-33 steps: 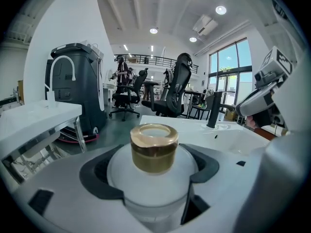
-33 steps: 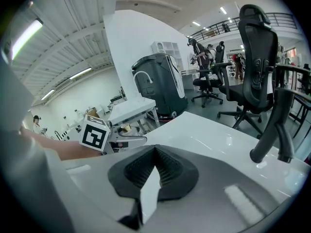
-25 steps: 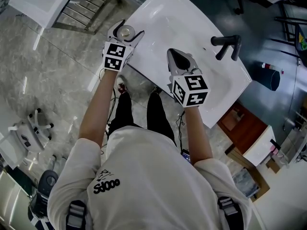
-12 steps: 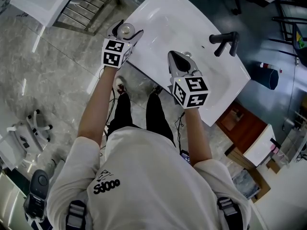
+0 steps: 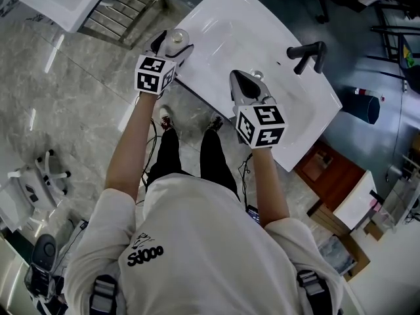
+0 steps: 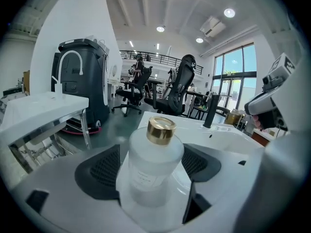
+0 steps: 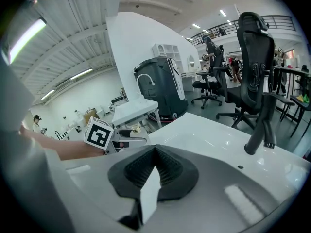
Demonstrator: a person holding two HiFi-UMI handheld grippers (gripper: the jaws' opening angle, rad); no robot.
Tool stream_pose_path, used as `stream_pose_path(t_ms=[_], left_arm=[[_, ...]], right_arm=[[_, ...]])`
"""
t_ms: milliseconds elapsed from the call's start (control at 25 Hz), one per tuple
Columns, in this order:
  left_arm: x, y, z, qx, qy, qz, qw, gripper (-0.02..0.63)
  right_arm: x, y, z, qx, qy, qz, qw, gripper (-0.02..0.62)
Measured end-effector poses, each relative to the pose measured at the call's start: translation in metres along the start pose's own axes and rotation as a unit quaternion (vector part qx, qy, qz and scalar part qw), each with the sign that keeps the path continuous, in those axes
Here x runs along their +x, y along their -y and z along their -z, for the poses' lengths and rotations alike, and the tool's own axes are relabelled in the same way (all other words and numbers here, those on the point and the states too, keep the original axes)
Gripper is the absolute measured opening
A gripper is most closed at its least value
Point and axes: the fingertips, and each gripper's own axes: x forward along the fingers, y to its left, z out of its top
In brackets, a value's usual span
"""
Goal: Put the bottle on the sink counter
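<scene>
The left gripper is at the corner of the sink counter, its jaws just opening around the standing bottle. The right gripper, jaws together, hovers near the faucet.

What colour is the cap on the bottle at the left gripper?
Gold; the cap tops a frosted white bottle, clearest in the left gripper view.

The room is bright, lit by round ceiling lights and tall windows. The white sink counter shows soft glare. Both gripper views bend and darken at their edges.
</scene>
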Motion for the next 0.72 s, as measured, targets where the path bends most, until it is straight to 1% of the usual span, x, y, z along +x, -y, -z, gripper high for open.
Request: stream_pose_path(t_ms=[160, 360, 560, 640, 720], left_arm=[[-0.009, -0.001, 0.0, -0.005, 0.001, 0.003, 1.0, 0.379], [-0.023, -0.004, 0.007, -0.029, 0.001, 0.008, 0.9996, 0.377], [-0.038, -0.005, 0.013, -0.033, 0.002, 0.018, 0.9993, 0.376], [-0.046, -0.006, 0.011, -0.032, 0.006, 0.019, 0.9993, 0.365], [-0.055, -0.007, 0.007, -0.027, 0.011, 0.017, 0.9994, 0.336]], right_arm=[[-0.005, -0.002, -0.001, -0.002, 0.004, 0.0, 1.0, 0.01], [-0.012, -0.004, -0.003, 0.0, 0.009, 0.007, 1.0, 0.009], [-0.018, -0.003, -0.009, -0.007, 0.015, 0.017, 1.0, 0.01], [-0.022, -0.002, -0.015, -0.012, 0.021, 0.022, 0.999, 0.011], [-0.027, -0.002, -0.023, -0.016, 0.029, 0.028, 0.999, 0.011]])
